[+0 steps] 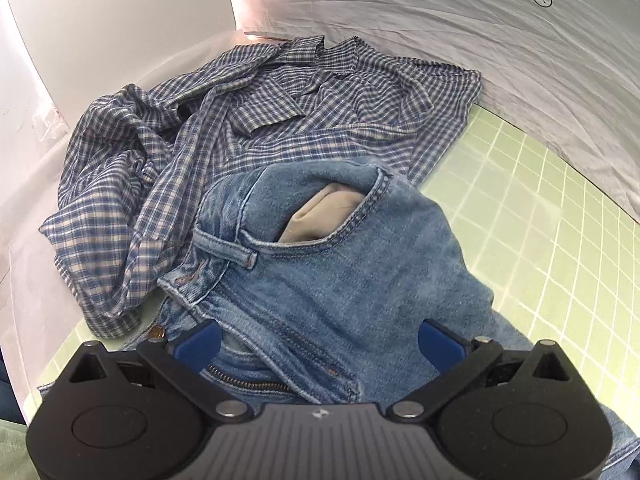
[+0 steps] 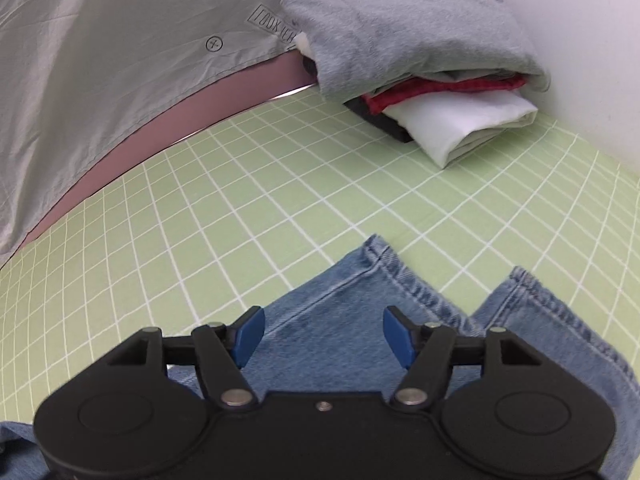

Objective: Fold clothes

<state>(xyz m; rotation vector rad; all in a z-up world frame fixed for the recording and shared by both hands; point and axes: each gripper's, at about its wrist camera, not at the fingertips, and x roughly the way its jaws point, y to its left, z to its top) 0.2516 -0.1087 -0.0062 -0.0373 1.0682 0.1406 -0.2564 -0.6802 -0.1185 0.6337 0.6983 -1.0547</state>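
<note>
Faded denim jeans (image 1: pixel 340 280), rumpled waistband

bright, even light | soft shadows | sharp focus | fisheye bending, dark corners

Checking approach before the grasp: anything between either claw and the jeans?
Nothing visible. The left claw is open right over the jeans waistband; the right claw is open over a leg. The plaid shirt lies beyond the waistband, not in between.
</note>
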